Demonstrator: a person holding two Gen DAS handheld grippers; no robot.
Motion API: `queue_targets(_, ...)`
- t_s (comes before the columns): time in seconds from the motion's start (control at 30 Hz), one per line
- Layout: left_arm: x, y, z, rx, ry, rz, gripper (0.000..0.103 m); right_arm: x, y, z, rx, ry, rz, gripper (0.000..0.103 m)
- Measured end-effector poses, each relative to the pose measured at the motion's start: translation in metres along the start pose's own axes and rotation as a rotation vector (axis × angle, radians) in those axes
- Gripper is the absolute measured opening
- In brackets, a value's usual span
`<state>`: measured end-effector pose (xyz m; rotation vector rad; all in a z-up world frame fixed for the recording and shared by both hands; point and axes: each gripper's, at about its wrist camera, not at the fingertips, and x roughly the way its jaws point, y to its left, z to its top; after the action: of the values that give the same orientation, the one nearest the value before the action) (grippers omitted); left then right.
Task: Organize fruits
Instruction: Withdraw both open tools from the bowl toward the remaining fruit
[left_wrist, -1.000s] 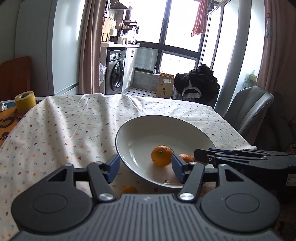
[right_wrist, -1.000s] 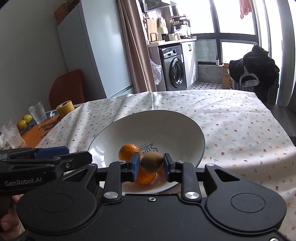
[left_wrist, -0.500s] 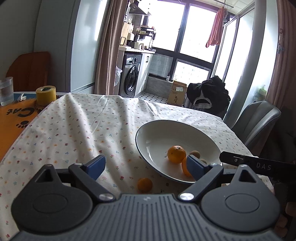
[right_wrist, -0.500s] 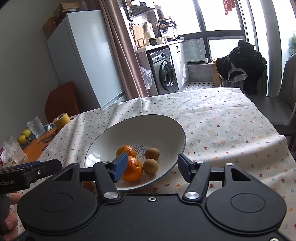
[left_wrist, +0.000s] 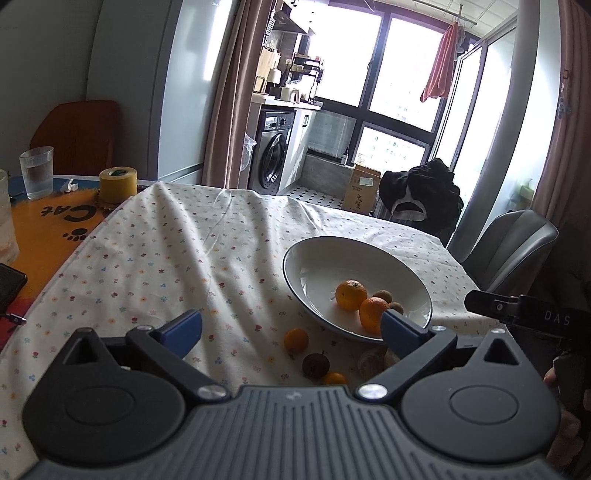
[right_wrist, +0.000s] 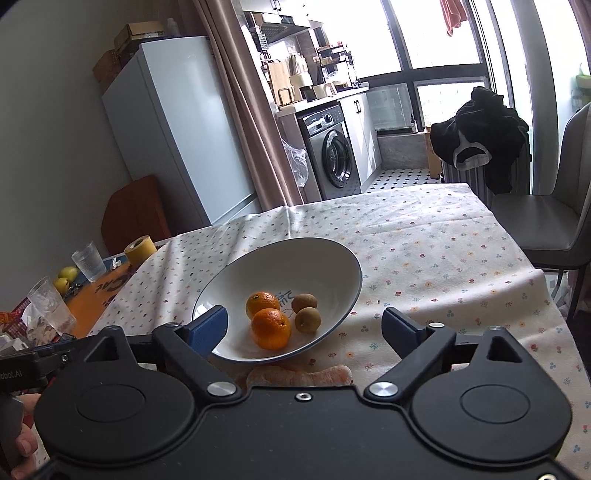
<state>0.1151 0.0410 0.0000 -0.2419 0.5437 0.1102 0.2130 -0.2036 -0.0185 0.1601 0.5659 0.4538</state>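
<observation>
The bowl (right_wrist: 334, 258) sits on the flowered cloth (right_wrist: 424, 258) that covers the worktop, and it holds four fruits bunched together: two oranges (right_wrist: 270, 328) touching one another, and just at their 3 o'clock two small brown fruits (right_wrist: 307, 319), also side by side. In the left view the same bowl (left_wrist: 332, 251) shows the oranges (left_wrist: 351, 294) with the brown pair tucked behind them.

More fruit lies loose on the cloth outside the bowl, at about its 7 o'clock in the left view: a small orange (left_wrist: 296, 340), a dark round fruit (left_wrist: 315, 365) nearer the camera, and a tiny orange one (left_wrist: 334, 378) touching it, partly hidden by the gripper body. A pale peeled piece (left_wrist: 371, 360) lies just under the bowl's near rim; the right view shows it as peeled segments (right_wrist: 299, 374) close to the camera.

The left hand-held gripper (left_wrist: 291, 328) hovers above the loose fruit with its blue pads spread wide, nothing between them. The right hand-held gripper (right_wrist: 304, 326) is likewise spread wide and empty, its pads framing the near half of the bowl.

Off at 10 o'clock, past the cloth's edge, an orange mat (left_wrist: 48, 225) carries a yellow tape roll (left_wrist: 118, 183) and a glass (left_wrist: 36, 171). A grey chair (left_wrist: 513, 243) stands at 2 o'clock
</observation>
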Motion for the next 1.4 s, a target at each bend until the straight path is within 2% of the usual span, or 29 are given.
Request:
queue_targets(0.1, -0.009, 0.001, -0.001, -0.014, -0.001, 0.008, 0.103, -0.01, 0.002, 0.001, -0.013, -0.014, 0.014, 0.103)
queue_targets(0.3, -0.021, 0.001, -0.006, -0.004, 0.003, 0.022, 0.103, -0.023, 0.005, 0.002, -0.028, -0.003, 0.031, 0.103)
queue_targets(0.7, -0.029, 0.006, -0.017, 0.021, 0.049, 0.035, 0.103, -0.032, 0.002, -0.006, -0.043, 0.045, -0.002, 0.103)
queue_targets(1.07, -0.025, 0.0, -0.028, 0.048, 0.078, 0.043, 0.103, -0.026, -0.003, -0.017, -0.034, 0.09, 0.01, 0.103)
queue_targets(1.4, -0.014, 0.0, -0.04, 0.046, 0.068, 0.048, 0.102, -0.015, -0.009, -0.028, -0.02, 0.115, 0.004, 0.103)
